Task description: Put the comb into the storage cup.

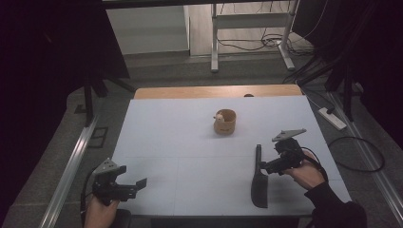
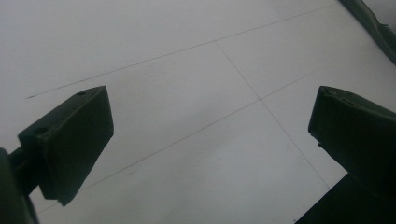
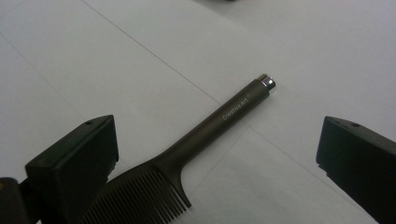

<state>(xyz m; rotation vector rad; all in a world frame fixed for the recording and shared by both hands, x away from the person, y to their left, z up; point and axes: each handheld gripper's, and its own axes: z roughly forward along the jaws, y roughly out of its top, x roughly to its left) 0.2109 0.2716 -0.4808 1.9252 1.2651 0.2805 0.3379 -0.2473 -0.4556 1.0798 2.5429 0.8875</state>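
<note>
Right gripper view puts the comb (image 3: 187,154) between my spread right tongs (image 3: 219,154), handle running away; left tongs (image 2: 205,144) gape idle.

Left tongs (image 1: 141,182) low at near-left, jaws spread wide. Right tongs (image 1: 260,166) at near-right, jaws spread wide.

A wide stretch of bare white surface (image 1: 190,161) lies open between the left gripper (image 1: 135,184) and the dark comb (image 1: 259,180). The comb lies just beside the right gripper (image 1: 263,166), between its spread jaws. A small wooden cup (image 1: 225,121) stands well apart, farther back.
</note>
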